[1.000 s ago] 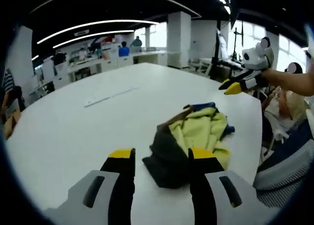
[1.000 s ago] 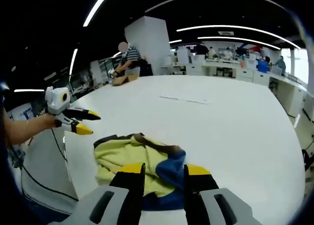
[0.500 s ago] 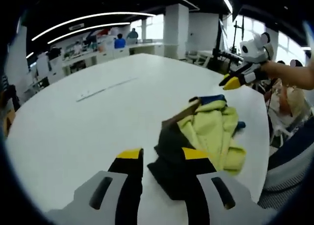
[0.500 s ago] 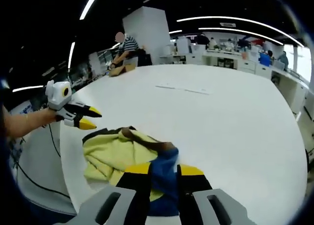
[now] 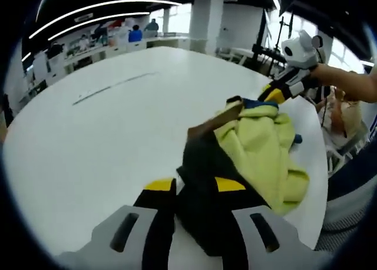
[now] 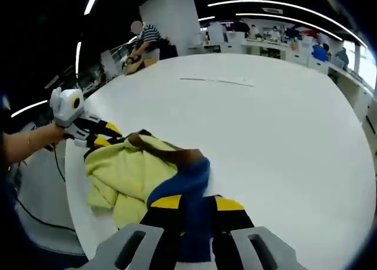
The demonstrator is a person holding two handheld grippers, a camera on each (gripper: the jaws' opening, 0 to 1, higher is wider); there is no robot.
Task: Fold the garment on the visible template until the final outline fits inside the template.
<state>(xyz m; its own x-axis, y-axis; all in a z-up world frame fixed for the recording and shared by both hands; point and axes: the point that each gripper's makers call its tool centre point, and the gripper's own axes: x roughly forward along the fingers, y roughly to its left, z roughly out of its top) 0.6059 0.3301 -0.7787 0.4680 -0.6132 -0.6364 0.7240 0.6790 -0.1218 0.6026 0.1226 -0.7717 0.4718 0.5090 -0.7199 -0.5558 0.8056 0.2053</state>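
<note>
Garment (image 5: 259,146) — soft, crumpled heap, yellow fleece with black, blue, brown panels — on smooth white table (image 5: 94,134) near edge. Left gripper (image 5: 194,184) jaws straddle black fold; right gripper (image 6: 191,202) jaws straddle blue fold; grip unclear on both.

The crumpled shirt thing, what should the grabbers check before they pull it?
1. Left gripper has cloth between its fingers: ok, the dark part of the garment sits between them. Whether they are clamped tight: cannot tell.
2. Right gripper has cloth between its fingers: ok, a blue fold lies there. Grip strength: cannot tell.
3. The two grippers are on opposite ends of the garment: ok.
4. Garment is flat enough to fold: not ok, it is bunched in a heap.
5. Template outline can be seen under the garment: cannot tell, only the plain white table shows around it.
6. Garment is fully on the table: ok, though it lies close to the edge.
</note>
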